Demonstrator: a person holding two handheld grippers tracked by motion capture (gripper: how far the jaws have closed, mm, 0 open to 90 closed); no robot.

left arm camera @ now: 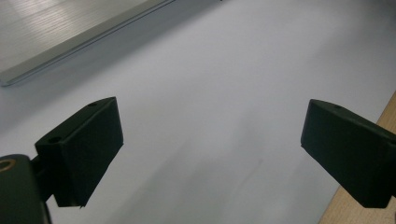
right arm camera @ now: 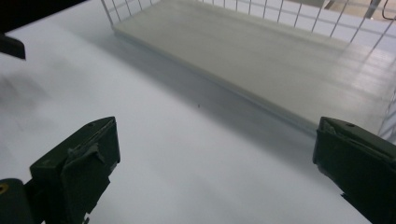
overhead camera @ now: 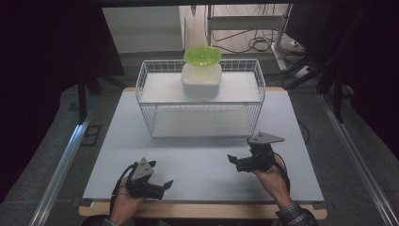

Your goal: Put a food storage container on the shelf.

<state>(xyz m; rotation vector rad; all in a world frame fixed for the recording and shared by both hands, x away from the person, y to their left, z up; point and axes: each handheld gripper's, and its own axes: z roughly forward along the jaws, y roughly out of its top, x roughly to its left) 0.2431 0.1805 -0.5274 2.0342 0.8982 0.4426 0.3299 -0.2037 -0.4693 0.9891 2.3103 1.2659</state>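
While both grippers idle apart, the container [overhead camera: 201, 80] sits well beyond.

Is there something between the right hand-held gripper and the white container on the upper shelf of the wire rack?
Yes: the rack's low wire rim runs along the shelf front before the white container. The right hand-held gripper must go over it.
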